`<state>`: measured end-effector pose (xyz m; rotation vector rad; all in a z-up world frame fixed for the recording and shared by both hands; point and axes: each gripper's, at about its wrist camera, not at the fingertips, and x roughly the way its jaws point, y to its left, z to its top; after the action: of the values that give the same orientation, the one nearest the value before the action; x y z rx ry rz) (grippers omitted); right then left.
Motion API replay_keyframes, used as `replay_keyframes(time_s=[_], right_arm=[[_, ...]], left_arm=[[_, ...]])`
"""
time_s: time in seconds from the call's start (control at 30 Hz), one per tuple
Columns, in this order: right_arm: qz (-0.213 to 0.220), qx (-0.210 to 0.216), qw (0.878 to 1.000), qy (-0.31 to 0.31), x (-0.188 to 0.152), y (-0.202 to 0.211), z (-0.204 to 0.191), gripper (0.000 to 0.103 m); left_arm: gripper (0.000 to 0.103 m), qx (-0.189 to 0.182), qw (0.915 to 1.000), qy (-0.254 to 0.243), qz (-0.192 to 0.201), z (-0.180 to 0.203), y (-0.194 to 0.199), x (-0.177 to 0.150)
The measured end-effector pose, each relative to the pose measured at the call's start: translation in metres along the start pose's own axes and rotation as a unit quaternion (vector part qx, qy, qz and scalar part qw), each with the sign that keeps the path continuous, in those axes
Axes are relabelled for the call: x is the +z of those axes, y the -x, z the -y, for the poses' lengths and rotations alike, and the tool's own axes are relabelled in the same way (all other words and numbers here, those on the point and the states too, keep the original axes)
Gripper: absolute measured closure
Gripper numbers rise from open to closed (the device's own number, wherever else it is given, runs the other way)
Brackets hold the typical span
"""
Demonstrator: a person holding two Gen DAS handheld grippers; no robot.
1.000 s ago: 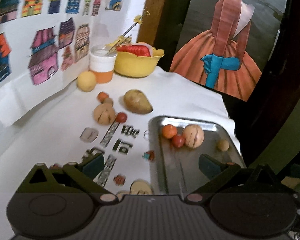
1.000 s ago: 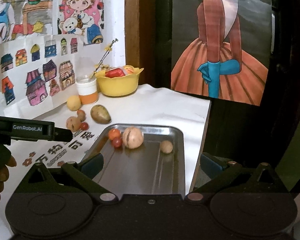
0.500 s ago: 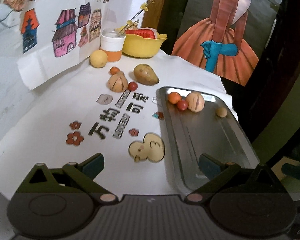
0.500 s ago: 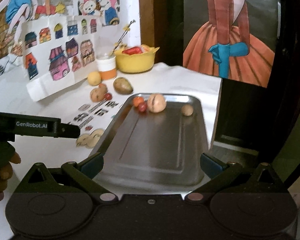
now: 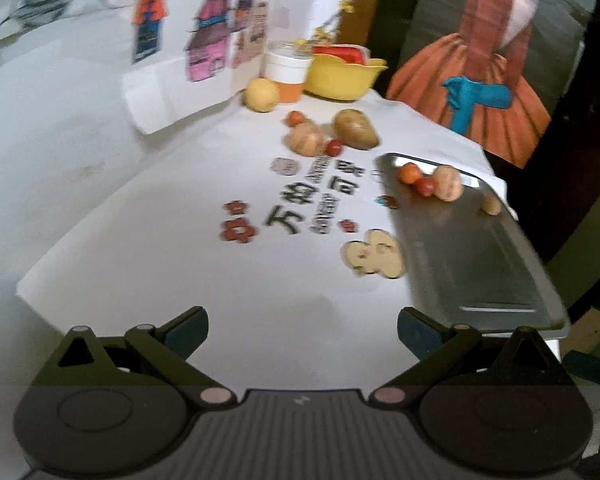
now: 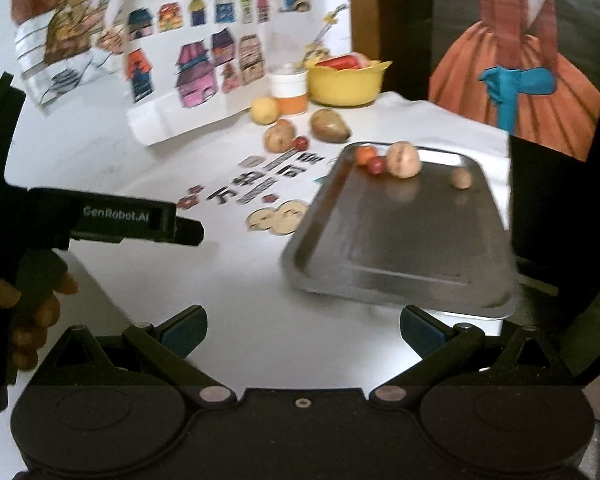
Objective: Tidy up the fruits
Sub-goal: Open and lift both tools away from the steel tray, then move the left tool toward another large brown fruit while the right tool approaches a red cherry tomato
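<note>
**Both grippers backed off, 4 fruits in the tray**

While the table fills more of each view than it did 1 second ago, both grippers have pulled back toward its near edge, which I read as a pause between picks or a finish. The left gripper [image 5: 302, 328] is spread wide and empty; so is the right gripper [image 6: 303, 326]. Both are held level, pointing forward over bare cloth. Far ahead of the right fingers, the metal tray [image 6: 404, 276] carries 4 fruits at its far end, among them a tan round fruit [image 6: 404, 159]. Ahead of the left fingers, about 5 loose fruits remain, including a brown pear-shaped fruit [image 5: 356, 129], so sorting looks unfinished.
</note>
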<state>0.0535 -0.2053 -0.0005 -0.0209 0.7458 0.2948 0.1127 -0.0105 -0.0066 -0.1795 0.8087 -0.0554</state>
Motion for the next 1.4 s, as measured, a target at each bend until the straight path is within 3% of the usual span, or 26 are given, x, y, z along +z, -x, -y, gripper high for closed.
replay_keyframes(time_s=[0.33, 0.57, 0.9, 1.17, 1.4], right_arm=[[-0.017, 0.026, 0.999, 0.034, 0.009, -0.015, -0.021, 0.001], [-0.022, 0.039, 0.996, 0.071, 0.024, -0.023, -0.036, 0.001], [0.04, 0.027, 0.991, 0.122, 0.072, -0.012, -0.033, 0.001], [0.074, 0.048, 0.992, 0.085, 0.115, -0.008, -0.003, 0.001], [0.09, -0.016, 0.991, 0.097, 0.14, -0.027, 0.023, 0.001]], left_arm=[[0.001, 0.042, 0.9978, 0.051, -0.005, -0.053, 0.0, 0.003], [0.001, 0.045, 0.9968, 0.063, 0.018, -0.062, 0.001, 0.023], [0.001, 0.028, 0.997, 0.053, 0.048, -0.055, -0.008, 0.058], [0.001, 0.011, 0.9963, 0.05, 0.069, -0.044, -0.021, 0.093], [0.001, 0.004, 0.9967, 0.038, 0.071, -0.032, -0.041, 0.112]])
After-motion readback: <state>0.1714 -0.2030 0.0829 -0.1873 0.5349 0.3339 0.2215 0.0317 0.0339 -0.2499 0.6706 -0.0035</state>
